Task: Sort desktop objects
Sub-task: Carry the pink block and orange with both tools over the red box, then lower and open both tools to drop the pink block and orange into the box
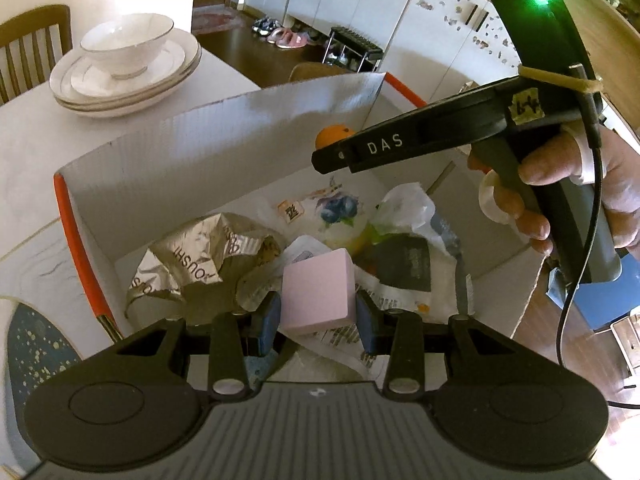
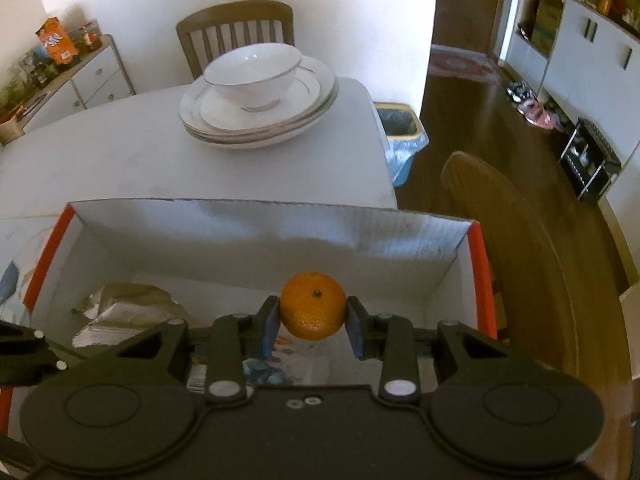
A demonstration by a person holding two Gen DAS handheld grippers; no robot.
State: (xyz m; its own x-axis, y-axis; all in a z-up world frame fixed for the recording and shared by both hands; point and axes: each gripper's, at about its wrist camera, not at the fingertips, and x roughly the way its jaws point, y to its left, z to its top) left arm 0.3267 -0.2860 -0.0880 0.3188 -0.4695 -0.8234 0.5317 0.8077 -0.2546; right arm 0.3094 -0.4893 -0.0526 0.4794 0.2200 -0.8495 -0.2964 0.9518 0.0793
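Observation:
My left gripper [image 1: 318, 314] is shut on a pink block [image 1: 318, 290] and holds it above the open white cardboard box [image 1: 224, 136] with orange edges. My right gripper [image 2: 313, 328] is shut on an orange mandarin [image 2: 313, 306] and holds it over the same box [image 2: 256, 228]. In the left wrist view the right gripper's body [image 1: 440, 132] reaches over the box from the right, with the mandarin [image 1: 334, 136] showing at its tip. The box holds crumpled foil wrapping [image 1: 192, 264], plastic bags [image 1: 404, 208] and printed paper scraps [image 1: 396, 300].
A white bowl [image 2: 252, 76] sits on stacked white plates [image 2: 260, 120] at the far end of the white table [image 2: 100, 168]. A wooden chair [image 2: 236, 32] stands behind it. A lined bin [image 2: 400, 132] and another chair [image 2: 500, 200] stand to the right on the floor.

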